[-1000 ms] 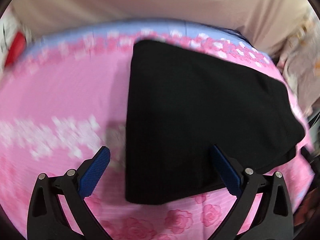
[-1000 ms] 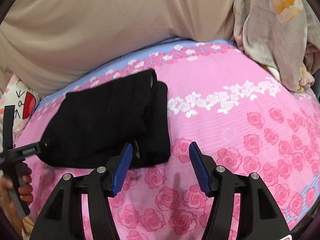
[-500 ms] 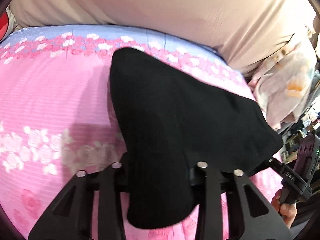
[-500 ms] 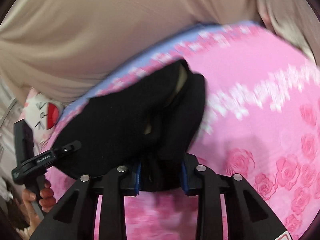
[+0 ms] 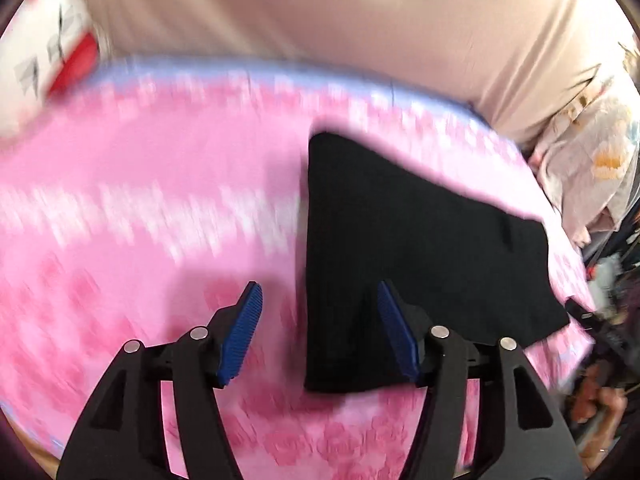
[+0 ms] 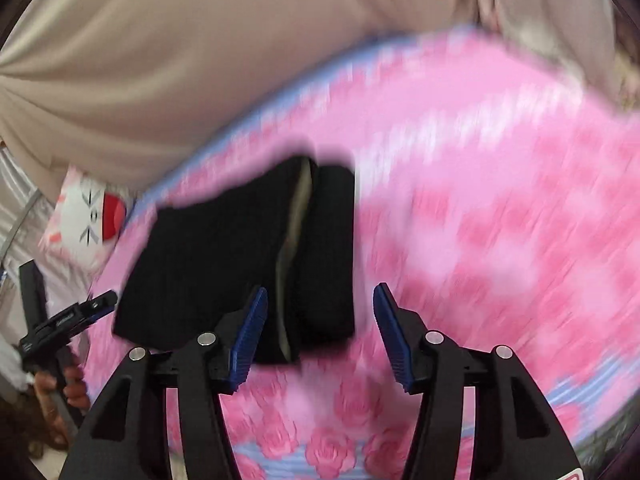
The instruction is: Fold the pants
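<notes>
- Left wrist view: no writing can be read; the whole picture is smeared by motion blur.
- The folded black pants (image 5: 420,256) are seen lying flat on the bed's pink rose-print sheet (image 5: 140,208), right of centre.
- The left tongs (image 5: 320,332) are seen with jaws apart, having just been opening; nothing is pressed by the blue pads (image 5: 242,338), though the near edge of the pants shows between and behind them.
- A beige cloth (image 5: 320,20) is seen beyond the bed, and a pale floral fabric (image 5: 592,168) at the right edge is cut off.
- A dark gripper part and a blurred hand at the lower right cannot be made out clearly.
- Right wrist view: the pants (image 6: 248,264) are seen left of centre on the sheet (image 6: 480,220), with a pale inner strip showing along a fold.
- The right tongs (image 6: 318,336) are held with jaws apart, having just been opening; nothing is gripped.
- A cartoon-face pillow (image 6: 90,216) lies at the left.
- The left gripper (image 6: 64,320) is held in a hand (image 6: 60,392); small lettering on it is unreadable.
</notes>
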{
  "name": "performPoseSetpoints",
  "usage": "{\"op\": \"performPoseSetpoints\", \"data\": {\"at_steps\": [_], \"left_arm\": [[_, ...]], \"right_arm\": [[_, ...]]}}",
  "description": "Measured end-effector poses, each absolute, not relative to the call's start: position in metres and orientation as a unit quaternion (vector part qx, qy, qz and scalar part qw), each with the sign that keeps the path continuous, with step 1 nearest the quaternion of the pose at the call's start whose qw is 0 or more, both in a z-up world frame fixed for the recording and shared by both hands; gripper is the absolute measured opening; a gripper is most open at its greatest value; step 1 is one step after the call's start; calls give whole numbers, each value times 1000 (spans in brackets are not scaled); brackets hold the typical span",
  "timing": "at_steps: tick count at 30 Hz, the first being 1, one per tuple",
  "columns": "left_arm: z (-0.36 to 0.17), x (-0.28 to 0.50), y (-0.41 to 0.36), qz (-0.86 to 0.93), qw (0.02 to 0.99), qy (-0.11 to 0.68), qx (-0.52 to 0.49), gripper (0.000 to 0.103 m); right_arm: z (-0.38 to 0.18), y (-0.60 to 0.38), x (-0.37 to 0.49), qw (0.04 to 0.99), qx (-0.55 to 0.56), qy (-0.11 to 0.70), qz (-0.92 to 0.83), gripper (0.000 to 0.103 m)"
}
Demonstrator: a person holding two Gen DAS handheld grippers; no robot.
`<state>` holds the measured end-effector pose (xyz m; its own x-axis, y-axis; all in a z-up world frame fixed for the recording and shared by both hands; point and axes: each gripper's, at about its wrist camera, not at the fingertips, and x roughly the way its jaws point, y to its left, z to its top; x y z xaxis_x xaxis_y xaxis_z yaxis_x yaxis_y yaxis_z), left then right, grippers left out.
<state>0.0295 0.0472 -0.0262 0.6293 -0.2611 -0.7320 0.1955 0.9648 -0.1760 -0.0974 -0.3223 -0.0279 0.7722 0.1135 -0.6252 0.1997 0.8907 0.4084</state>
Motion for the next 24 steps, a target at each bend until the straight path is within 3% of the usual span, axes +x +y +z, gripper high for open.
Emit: {"op": "performPoseSetpoints", "data": {"at_steps": [3,10,11,12,13,14,19,22,24], "left_arm": [[-1,39,22,-128,922,366,-12,88],[-11,61,-38,-152,917,367,22,90],[-18,63,-42,-146,916,373,35,90],[-23,64,-44,-141,915,376,44,90],[-31,66,-46,-128,914,382,56,90],[-37,65,-45,-120,914,384,63,90],[-53,70,-38,-66,917,384,82,92],[-67,81,-35,-36,917,388,86,98],[-74,85,-31,-45,913,401,64,98]], "right_arm": [[-7,-311,-69,924,195,329,-15,53],[-46,-298,34,902,133,410,-11,55],[-49,-298,41,902,132,412,-6,49],[-51,-294,48,899,129,418,12,35],[-48,-289,52,897,128,423,20,12],[-37,-282,52,903,112,414,21,8],[10,-270,39,937,81,338,41,7],[-44,-295,73,899,54,434,-15,21],[-52,-312,58,899,126,419,-15,23]]}}
